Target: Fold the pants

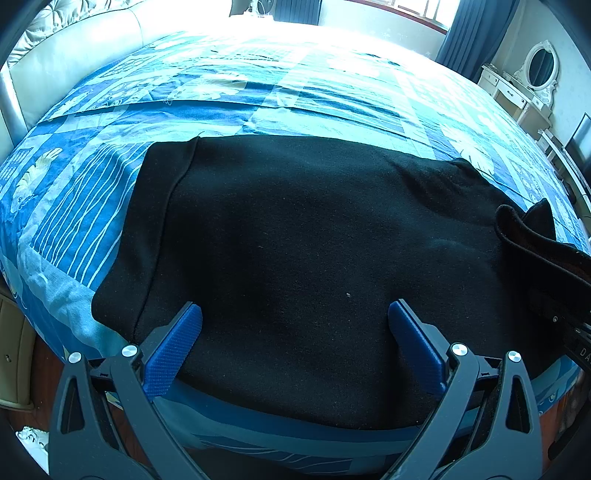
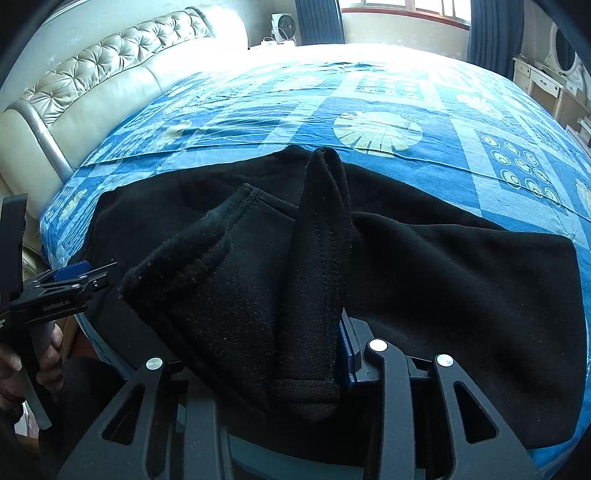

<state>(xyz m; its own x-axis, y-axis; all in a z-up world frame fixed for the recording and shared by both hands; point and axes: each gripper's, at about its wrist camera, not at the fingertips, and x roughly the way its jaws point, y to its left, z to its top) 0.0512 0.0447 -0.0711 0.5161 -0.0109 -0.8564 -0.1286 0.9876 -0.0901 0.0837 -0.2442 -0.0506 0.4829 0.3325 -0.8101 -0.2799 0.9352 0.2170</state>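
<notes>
Black pants (image 1: 295, 229) lie flat across a bed with a blue patterned sheet (image 1: 258, 99). My left gripper (image 1: 295, 325) hovers over their near edge, open wide, with only flat cloth below its blue pads (image 1: 184, 339). In the right wrist view a bunched, seamed end of the pants (image 2: 321, 240) runs from the bed back into my right gripper (image 2: 295, 328). The cloth fills the gap and drapes over the left finger, hiding it. Only the right blue pad (image 2: 349, 350) shows, right beside the cloth. The left gripper (image 2: 85, 271) and the hand (image 2: 51, 350) holding it appear at the far left.
A cream tufted headboard (image 2: 110, 66) bounds the bed's left side. A white dressing table with an oval mirror (image 1: 532, 85) stands at the right, with a window and blue curtains (image 1: 469, 33) beyond the bed. A fan (image 2: 282, 26) sits at the far end. The bed's near edge drops to the floor.
</notes>
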